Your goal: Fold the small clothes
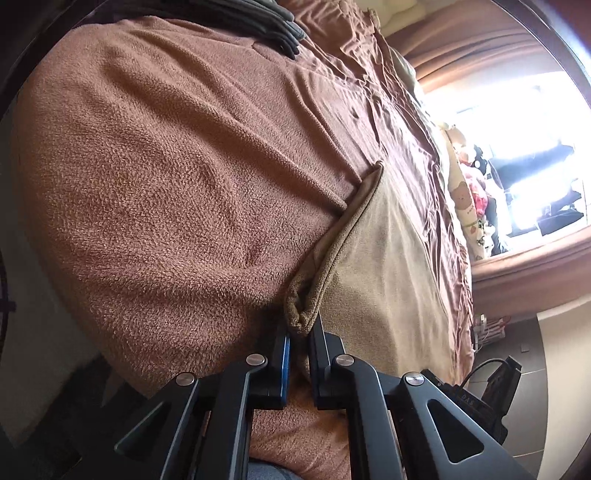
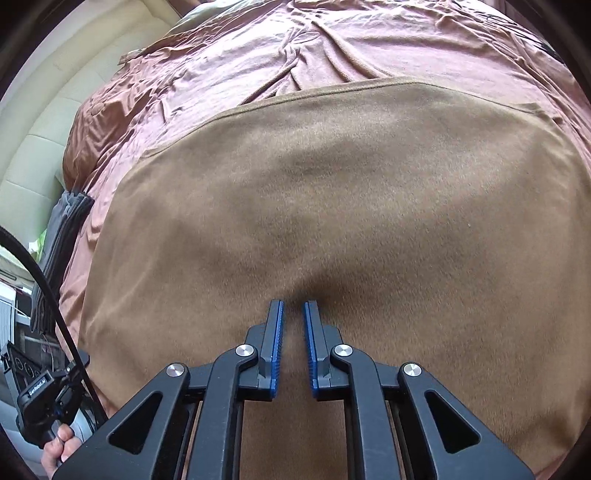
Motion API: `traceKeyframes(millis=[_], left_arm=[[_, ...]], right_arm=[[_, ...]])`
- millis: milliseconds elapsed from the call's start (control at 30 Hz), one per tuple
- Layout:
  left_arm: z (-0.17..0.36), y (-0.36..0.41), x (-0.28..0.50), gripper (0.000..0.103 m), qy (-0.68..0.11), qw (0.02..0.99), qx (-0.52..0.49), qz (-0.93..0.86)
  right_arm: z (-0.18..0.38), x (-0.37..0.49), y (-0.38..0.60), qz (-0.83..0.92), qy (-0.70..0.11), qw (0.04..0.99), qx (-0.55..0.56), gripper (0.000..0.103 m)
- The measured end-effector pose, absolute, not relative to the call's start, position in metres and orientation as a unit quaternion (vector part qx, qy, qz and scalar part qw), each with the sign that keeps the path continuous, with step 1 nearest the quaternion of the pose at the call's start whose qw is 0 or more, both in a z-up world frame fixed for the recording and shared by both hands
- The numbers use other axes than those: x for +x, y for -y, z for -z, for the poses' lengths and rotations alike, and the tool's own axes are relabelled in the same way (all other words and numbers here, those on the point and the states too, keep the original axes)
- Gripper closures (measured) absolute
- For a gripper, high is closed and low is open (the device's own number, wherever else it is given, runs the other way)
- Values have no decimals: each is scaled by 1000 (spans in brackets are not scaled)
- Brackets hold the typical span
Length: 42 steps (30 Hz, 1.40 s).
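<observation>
A brown fleece garment (image 1: 155, 177) lies spread on the bed, and its tan smooth side (image 2: 332, 206) fills the right wrist view. My left gripper (image 1: 300, 328) is shut on a bunched corner of the garment (image 1: 301, 308), with the hemmed edge (image 1: 354, 218) running away from it. My right gripper (image 2: 293, 306) presses down on the middle of the tan cloth with its blue-padded fingers (image 2: 277, 343) a narrow gap apart, dimpling the fabric; whether cloth is pinched between them is hidden.
A wrinkled pinkish-brown bedsheet (image 2: 295, 48) covers the bed beyond the garment. A folded grey stack (image 1: 273, 22) lies at the far side, also showing in the right wrist view (image 2: 62, 229). Plush toys (image 1: 469, 192) sit by a bright window. The left gripper's handle and cable (image 2: 48, 391) are at the lower left.
</observation>
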State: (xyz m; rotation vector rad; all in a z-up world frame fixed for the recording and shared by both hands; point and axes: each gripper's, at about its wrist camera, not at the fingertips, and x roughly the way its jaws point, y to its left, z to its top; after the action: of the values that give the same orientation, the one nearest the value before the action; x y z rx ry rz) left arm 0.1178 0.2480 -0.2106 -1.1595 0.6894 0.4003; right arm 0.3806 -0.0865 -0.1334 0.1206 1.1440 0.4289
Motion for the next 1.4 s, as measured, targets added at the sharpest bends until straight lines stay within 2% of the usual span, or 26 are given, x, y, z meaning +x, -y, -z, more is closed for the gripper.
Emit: traceKeyframes(millis=[367,967,1167,1400], left_arm=[[220,-253,122,95,-322,745,-555,-185],[217,-250,128,95,-333,752,-536,-192],[220,-253,127,95,-328,749,-545,-185],[223,-254,123,95,-326,753,-544,-177]], right_arm=[[132,447,60,-189,-539,819,48,95],[143,525,27,-164,-534,829,26,97],[138,531,19,-152,-538,829,11,97],[118,497,15,-173,-520,837,0,97]])
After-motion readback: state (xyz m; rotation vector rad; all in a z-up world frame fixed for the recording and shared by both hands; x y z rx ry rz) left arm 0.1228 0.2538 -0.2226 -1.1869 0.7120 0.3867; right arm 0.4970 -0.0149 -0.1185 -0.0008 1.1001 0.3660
